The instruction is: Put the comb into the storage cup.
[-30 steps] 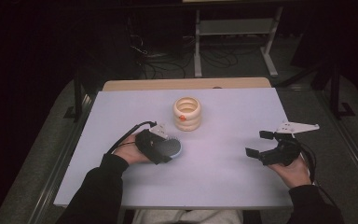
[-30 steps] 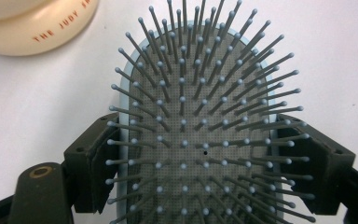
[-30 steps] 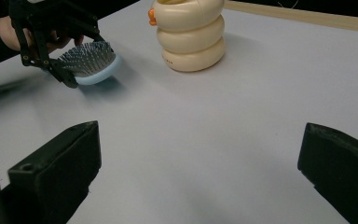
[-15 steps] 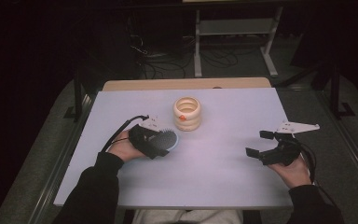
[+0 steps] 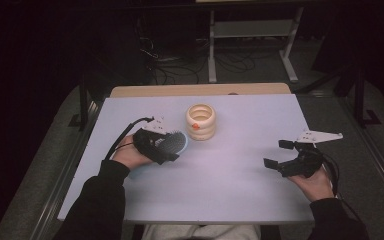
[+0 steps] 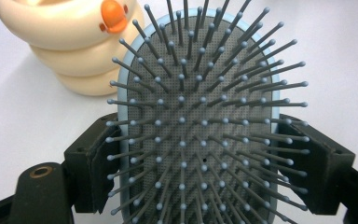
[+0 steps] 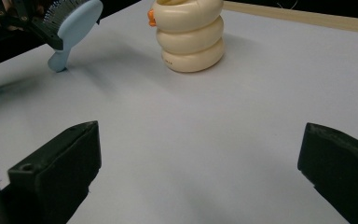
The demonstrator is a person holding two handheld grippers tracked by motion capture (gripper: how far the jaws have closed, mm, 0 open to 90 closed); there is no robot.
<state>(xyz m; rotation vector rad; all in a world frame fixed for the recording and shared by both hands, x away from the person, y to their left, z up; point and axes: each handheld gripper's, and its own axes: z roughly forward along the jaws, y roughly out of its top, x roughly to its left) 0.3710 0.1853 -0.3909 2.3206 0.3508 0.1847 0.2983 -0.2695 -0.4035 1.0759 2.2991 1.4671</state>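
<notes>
Left claw [image 6: 200, 154] is pinching the pale blue hairbrush [image 6: 200, 116] by its edges, bristles up, just beside the cream stacked-ring duck toy [image 5: 200, 121] mid-bench [image 5: 240, 185]. Probably gripped sideways for control. Right claw [image 7: 200, 177] sits spread, empty.

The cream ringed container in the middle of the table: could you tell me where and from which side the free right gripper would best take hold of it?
Probably at a groove between the rings of the cream ringed container, coming in level from its right. It stands upright, its bulges would likely stop slipping, and the right gripper is open there. The hairbrush in the left gripper crowds the other side.
</notes>
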